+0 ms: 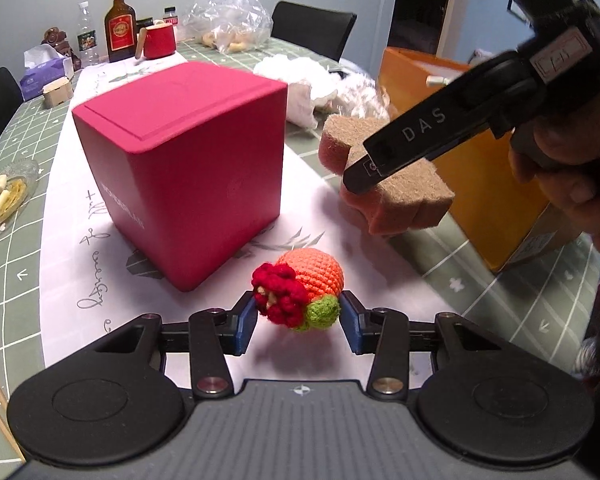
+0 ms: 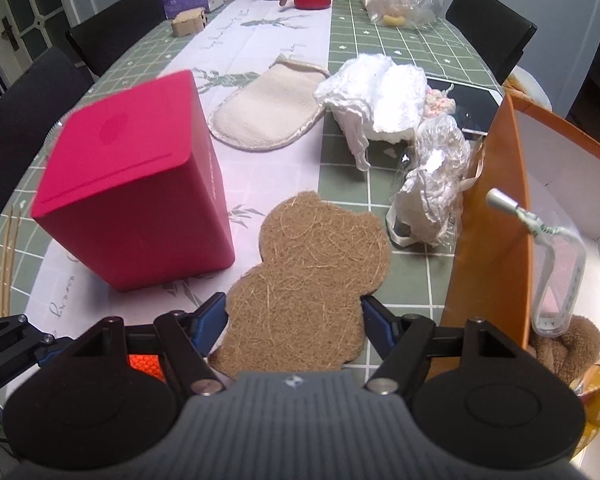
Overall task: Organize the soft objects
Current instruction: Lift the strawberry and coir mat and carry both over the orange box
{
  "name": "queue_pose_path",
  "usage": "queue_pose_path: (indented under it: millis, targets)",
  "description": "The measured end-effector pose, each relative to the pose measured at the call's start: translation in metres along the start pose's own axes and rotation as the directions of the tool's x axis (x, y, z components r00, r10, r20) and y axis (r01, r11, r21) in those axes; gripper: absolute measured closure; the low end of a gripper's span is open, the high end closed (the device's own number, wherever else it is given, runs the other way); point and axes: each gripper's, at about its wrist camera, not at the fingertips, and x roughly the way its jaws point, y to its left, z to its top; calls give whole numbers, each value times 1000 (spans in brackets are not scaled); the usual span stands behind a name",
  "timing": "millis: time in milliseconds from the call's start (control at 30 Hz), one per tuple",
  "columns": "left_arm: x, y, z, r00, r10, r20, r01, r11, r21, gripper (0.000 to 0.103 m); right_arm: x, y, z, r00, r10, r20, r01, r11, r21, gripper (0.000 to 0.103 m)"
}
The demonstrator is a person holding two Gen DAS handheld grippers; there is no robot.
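Right of the red box (image 1: 188, 168), my right gripper (image 2: 294, 316) grips the brown sponge (image 2: 312, 276), its long axis running away from me; the orange box (image 2: 496, 216) lies rightward. My left gripper (image 1: 298, 316) brackets the crochet toy (image 1: 300, 292), 2 pads touching it.

We saw soft, even indoor light, faint shadows on the surface (image 1: 60, 184), strong fisheye bending with dark corners, and motion blur along the red box (image 2: 132, 200).
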Motion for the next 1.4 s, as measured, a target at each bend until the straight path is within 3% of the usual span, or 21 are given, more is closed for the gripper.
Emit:
queue_pose_path:
  millis: [267, 467, 700, 900, 1133, 1400]
  targets:
    - [-10, -6, 11, 999, 5, 36, -5, 1000, -15, 53, -32, -3, 6, 995, 42, 92, -40, 999, -25, 32]
    - [-23, -21, 33, 996, -20, 83, 19, 1000, 4, 53, -76, -18, 15, 966, 118, 230, -123, 992, 8, 32]
    - [-28, -46, 68, 992, -49, 119, 43, 998, 46, 53, -110, -62, 15, 949, 135, 286, -149, 988, 27, 32]
    - [-16, -74, 105, 988, -74, 136, 61, 994, 94, 53, -121, -118, 4, 958, 71, 279, -100, 991, 89, 32]
    - [13, -116, 143, 992, -76, 99, 60, 986, 157, 53, -110, -175, -12, 976, 2, 216, -41, 983, 178, 32]
    - [50, -168, 175, 998, -40, 41, 28, 963, 267, 53, -106, -225, -24, 981, -64, 185, 12, 963, 268, 32]
